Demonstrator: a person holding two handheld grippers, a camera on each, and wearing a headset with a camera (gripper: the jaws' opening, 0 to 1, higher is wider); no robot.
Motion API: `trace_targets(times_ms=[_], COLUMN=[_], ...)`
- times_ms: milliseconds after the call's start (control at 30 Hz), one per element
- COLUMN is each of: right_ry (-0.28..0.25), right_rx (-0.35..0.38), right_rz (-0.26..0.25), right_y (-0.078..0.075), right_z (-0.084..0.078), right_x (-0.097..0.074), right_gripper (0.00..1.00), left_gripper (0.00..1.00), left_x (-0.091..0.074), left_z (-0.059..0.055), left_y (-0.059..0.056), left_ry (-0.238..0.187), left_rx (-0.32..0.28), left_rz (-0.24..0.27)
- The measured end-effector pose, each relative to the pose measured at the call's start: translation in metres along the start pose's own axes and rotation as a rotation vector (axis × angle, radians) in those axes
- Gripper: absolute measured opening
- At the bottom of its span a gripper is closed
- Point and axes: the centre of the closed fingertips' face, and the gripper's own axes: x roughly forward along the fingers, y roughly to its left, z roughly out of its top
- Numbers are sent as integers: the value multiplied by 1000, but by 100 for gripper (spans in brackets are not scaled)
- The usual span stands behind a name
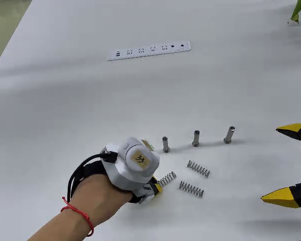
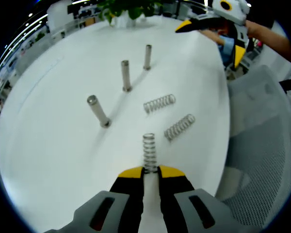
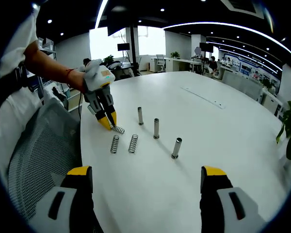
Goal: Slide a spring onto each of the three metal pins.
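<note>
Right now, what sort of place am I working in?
Most likely an open-plan office: a large white table with a power strip on it, a mesh office chair beside it, and more desks across the room behind.

Open-plan office around a big white worktable (image 1: 65,125) — brightly lit.
Strip lights (image 3: 203,23) curve across the dark ceiling at upper right; windows (image 3: 150,41) glow at top centre; a grey mesh chair (image 3: 36,145) sits lower left; a power strip (image 1: 149,50) lies flat — upper centre.
</note>
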Motion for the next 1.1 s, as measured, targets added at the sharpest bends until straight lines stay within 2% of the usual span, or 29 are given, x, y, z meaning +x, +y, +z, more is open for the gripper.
trace_targets(times_ms=[433,1100], right_ry=[-2,-4], right_rx=[-5,-12], right_rz=[7,7], right_y=[3,4], right_z=[2,7], right_x=[3,4], right_gripper=[93,92], left_gripper=[10,10], left_x=[-3,-17], left_z=[-2,-3], left_y=[-3,-2], left_ry=[-28,-72], left_rx=[-17,-52], left_rz=[-16,-9])
